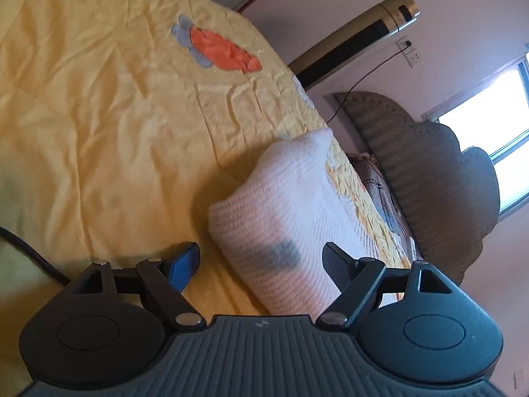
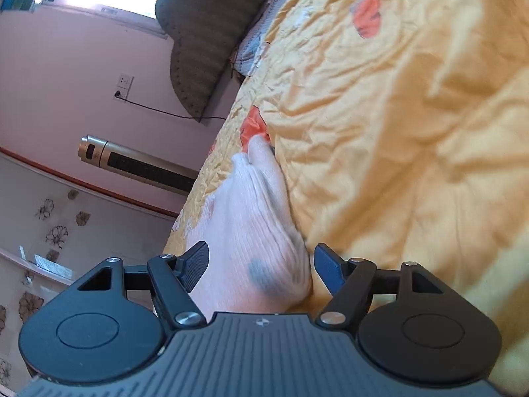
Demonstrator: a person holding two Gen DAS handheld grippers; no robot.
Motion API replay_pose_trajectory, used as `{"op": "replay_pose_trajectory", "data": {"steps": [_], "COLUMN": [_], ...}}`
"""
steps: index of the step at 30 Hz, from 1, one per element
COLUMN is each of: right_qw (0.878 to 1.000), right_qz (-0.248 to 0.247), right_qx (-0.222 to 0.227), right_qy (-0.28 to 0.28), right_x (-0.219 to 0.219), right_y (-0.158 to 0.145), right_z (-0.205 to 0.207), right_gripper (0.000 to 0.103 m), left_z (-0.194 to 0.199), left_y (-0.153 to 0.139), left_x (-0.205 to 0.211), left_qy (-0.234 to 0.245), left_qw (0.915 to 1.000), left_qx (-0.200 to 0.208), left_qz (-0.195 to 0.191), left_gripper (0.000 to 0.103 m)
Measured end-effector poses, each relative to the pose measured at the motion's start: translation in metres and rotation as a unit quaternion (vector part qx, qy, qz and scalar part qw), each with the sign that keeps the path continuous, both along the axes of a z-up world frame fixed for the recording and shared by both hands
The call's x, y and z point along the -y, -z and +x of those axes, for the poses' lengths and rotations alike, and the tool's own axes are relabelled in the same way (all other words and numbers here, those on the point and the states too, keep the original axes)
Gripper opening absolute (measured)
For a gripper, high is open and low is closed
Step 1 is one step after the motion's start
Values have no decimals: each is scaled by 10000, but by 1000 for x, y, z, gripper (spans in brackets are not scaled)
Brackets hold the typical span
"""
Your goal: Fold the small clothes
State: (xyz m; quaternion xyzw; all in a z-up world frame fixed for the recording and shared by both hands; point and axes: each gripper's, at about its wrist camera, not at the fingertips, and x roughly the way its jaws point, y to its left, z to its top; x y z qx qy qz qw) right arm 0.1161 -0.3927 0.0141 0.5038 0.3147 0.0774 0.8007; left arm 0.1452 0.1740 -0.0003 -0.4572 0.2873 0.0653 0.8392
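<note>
A small white ribbed knit garment (image 1: pixel 284 218) with a grey smudge lies on the yellow bedspread (image 1: pixel 99 132). In the left wrist view it lies between and beyond the fingers of my left gripper (image 1: pixel 261 264), whose jaws stand wide open around its near end. In the right wrist view the same white garment (image 2: pixel 251 231) lies bunched between the open jaws of my right gripper (image 2: pixel 261 268), on the yellow bedspread (image 2: pixel 396 132). Neither gripper pinches the cloth.
The bedspread has orange carrot patches (image 1: pixel 224 49) and wrinkles. A brown headboard (image 1: pixel 429 172) and a gold tower fan (image 1: pixel 357 36) stand by the pink wall. A window (image 1: pixel 496 122) is behind. A black cable (image 1: pixel 29 254) lies at the left.
</note>
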Motion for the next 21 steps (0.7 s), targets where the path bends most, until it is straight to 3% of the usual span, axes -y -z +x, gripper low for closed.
{"op": "replay_pose_trajectory", "data": {"steps": [3, 7, 11, 14, 15, 16, 18, 21], "right_qw": [9994, 9995, 9995, 9977, 9967, 9952, 9895, 9924], "right_qz": [179, -150, -300, -565, -690, -863, -1305, -1044], "right_qx": [-188, -151, -55, -186, -216, -250, -408, -347], "right_qy": [-211, -222, 27, 322, 365, 388, 471, 560], "right_x": [-20, -43, -62, -71, -76, -82, -90, -87], "right_y": [10, 14, 10, 7, 5, 4, 5, 14], "right_z": [-10, 10, 35, 46, 49, 51, 55, 56], "right_gripper": [77, 77, 89, 87, 84, 80, 45, 37], "left_z": [19, 38, 45, 49, 49, 49, 48, 47], "left_y": [-1, -1, -3, -6, -6, -5, -1, -7], "left_x": [5, 12, 22, 29, 30, 29, 25, 26], "left_qy": [158, 62, -7, -90, -126, -201, -296, -202], "left_qw": [9999, 10000, 9993, 9982, 9976, 9971, 9969, 9959], "left_qx": [62, 7, -53, -212, -259, -307, -409, -440], "left_qz": [26, 58, 383, 554, 629, 661, 608, 758], "left_gripper": [86, 102, 102, 98, 88, 68, 39, 24]}}
